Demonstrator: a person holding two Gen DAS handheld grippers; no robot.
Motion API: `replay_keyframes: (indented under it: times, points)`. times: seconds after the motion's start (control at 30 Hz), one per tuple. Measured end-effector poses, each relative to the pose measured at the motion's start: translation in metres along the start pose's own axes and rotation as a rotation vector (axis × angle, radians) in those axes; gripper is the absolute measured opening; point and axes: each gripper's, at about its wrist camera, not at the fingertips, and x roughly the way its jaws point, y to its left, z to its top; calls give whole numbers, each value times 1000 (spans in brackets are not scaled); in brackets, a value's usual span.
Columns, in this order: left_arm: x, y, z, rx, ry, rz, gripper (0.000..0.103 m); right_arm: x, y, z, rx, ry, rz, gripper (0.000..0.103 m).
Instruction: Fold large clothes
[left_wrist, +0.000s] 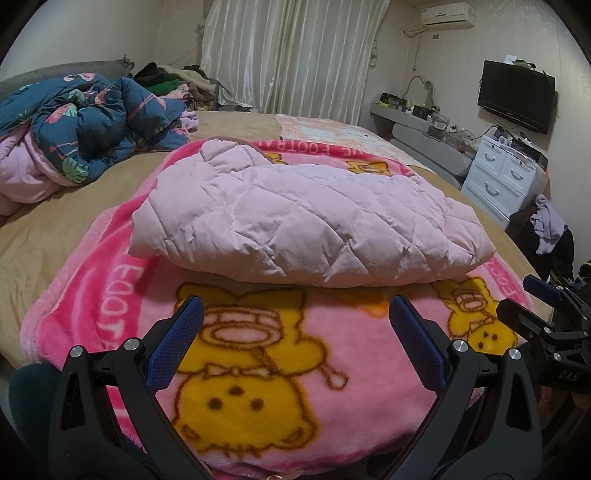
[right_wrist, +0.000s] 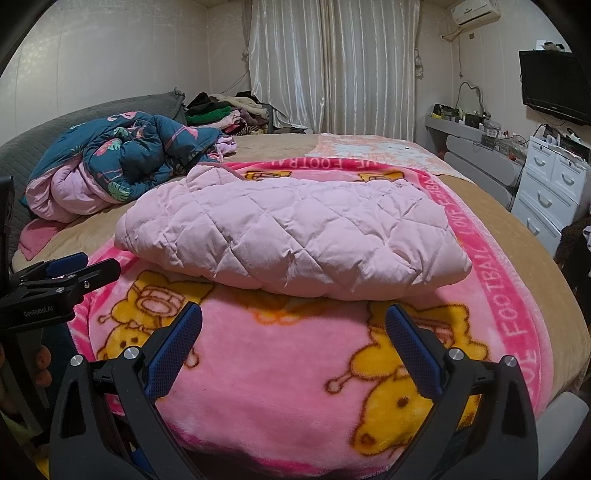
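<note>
A folded pink quilted jacket (left_wrist: 306, 225) lay on a pink cartoon blanket (left_wrist: 258, 369) spread over the bed (left_wrist: 44, 236), just ahead of the left claw (left_wrist: 295, 314) and right claw (right_wrist: 293, 321). Both were released, jaws wide, holding nothing, with bare blanket between them and the jacket's near edge.

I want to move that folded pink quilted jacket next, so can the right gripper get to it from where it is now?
Probably yes. The right gripper is open and empty, facing the pink quilted jacket, with only bare cartoon blanket between them.
</note>
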Motion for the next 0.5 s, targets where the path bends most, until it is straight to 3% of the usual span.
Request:
replay_keyframes:
  times: [0.5]
  points:
    - [-1, 2, 1, 2, -4, -6, 94, 0, 1, 0, -1, -2, -1, 99]
